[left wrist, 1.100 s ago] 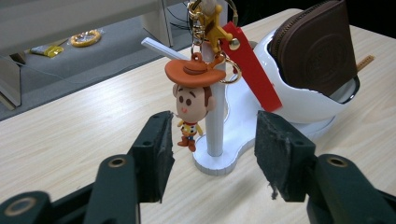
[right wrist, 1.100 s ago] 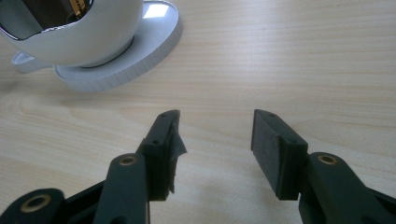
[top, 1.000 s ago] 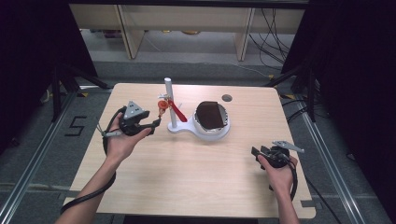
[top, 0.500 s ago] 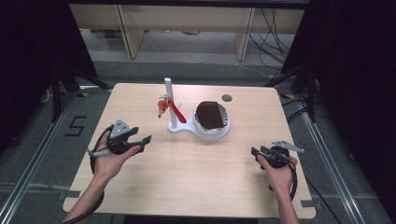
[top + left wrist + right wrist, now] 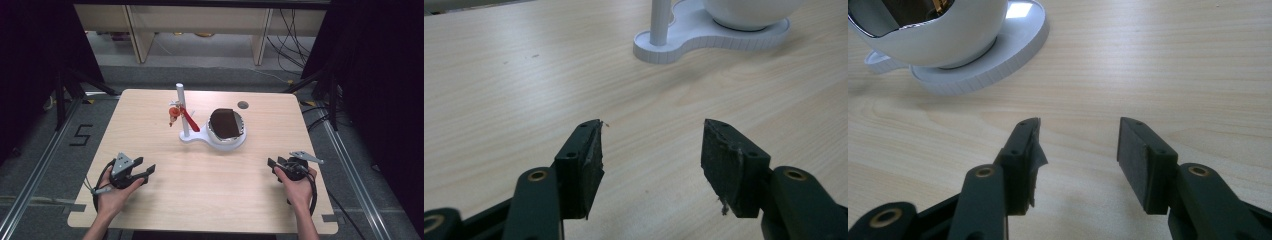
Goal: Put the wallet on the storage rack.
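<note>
left tool (image 5: 148, 171) released, jaws just closing on nothing, at 8 o'clock of the white round bowl stand (image 5: 227, 141); right tool (image 5: 271, 163) released at 4, on the pale wooden worktop (image 5: 210, 185).

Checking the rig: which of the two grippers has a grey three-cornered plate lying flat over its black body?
The left gripper: its grey plate lies over the body, while the right gripper has its plate jutting sideways.

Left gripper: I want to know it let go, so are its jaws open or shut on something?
Open. The left gripper has bare table between its jaws, which have just been closing.
</note>
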Available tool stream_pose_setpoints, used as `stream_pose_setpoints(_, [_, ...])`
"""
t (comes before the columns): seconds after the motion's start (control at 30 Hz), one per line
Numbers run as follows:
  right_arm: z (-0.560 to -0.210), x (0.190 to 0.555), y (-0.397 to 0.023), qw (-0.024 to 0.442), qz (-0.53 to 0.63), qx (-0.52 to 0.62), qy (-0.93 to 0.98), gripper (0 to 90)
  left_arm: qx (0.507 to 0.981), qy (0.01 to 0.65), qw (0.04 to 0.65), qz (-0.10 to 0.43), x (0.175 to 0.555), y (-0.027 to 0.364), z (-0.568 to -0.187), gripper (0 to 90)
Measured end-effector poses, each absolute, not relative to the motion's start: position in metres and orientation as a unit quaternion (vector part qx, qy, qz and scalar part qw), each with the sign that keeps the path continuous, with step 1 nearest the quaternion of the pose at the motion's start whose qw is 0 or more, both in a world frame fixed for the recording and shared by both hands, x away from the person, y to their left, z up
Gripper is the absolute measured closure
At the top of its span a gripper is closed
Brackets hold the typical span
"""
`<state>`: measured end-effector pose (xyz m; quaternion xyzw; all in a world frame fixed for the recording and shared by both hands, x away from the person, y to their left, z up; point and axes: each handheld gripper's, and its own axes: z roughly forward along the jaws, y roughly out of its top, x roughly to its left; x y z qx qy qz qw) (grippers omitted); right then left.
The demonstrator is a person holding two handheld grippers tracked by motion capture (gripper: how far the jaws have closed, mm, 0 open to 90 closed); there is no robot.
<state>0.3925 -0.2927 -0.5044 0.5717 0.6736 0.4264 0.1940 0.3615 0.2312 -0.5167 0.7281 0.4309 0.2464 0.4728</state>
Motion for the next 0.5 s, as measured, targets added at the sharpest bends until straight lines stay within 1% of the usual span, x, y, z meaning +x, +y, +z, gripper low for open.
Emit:
stream_pose_setpoints(0.13, [-0.5044, 0.3907, -0.2890, 0.187, 0.426, 0.581, 0.668, 52.3, 0.727, 0.431, 0.479, 0.240, 0.3582, 0.2296, -0.5235, 43.3])
stream_pose_setpoints(0.27, [-0.5045, 0.3889, -0.2866, 0.177, 0.436, 0.581, 0.665, 52.1, 0.721, 0.420, 0.492, 0.247, 0.3565, 0.2301, -0.5231, 45.6])
stream_pose_setpoints(0.3, [-0.5056, 0.3906, -0.2903, 0.189, 0.435, 0.561, 0.678, 52.0, 0.721, 0.419, 0.491, 0.250, 0.3553, 0.2304, -0.5228, 45.6])
stream_pose_setpoints(0.37, [-0.5050, 0.3886, -0.2865, 0.185, 0.439, 0.575, 0.666, 51.3, 0.719, 0.418, 0.495, 0.252, 0.3530, 0.2302, -0.5228, 46.5])
stream_pose_setpoints(0.43, [-0.5048, 0.3886, -0.2865, 0.187, 0.440, 0.573, 0.666, 50.9, 0.718, 0.419, 0.495, 0.252, 0.3528, 0.2303, -0.5227, 48.6])
stream_pose_setpoints(0.5, [-0.5038, 0.3883, -0.2854, 0.185, 0.443, 0.568, 0.668, 49.6, 0.716, 0.439, 0.489, 0.238, 0.3531, 0.2308, -0.5230, 54.0])
